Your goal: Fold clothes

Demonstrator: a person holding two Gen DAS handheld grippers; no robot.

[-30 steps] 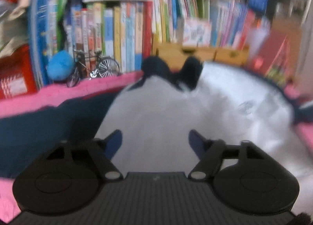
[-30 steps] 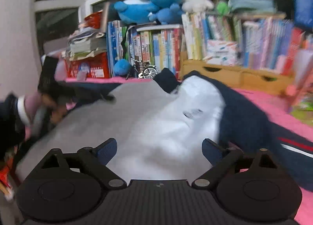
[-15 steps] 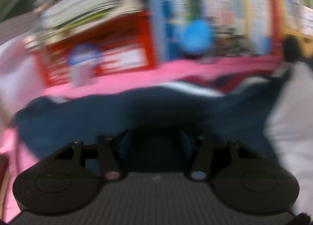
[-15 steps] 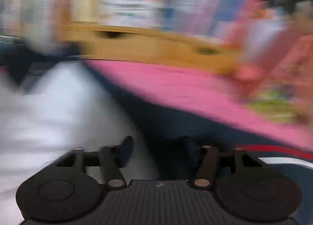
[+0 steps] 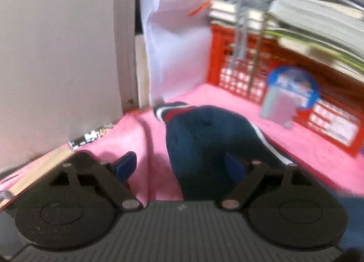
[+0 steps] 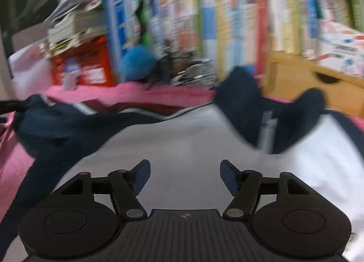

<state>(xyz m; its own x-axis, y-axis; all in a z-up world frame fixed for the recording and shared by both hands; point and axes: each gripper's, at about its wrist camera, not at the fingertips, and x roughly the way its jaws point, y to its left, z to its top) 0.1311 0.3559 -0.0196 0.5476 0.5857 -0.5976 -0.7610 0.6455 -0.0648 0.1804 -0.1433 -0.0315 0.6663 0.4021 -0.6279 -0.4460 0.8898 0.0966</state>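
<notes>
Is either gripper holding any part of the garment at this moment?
No. The left gripper is open over the navy sleeve; the right gripper is open above the white jacket body.

left gripper (image 5: 182,166) has its fingers spread wide, nothing pinched between the blue pads (image 5: 126,166); right gripper (image 6: 184,174) is spread apart too, blue fingertips (image 6: 142,176) clear of each other, angled forward and down, gripping nothing
</notes>
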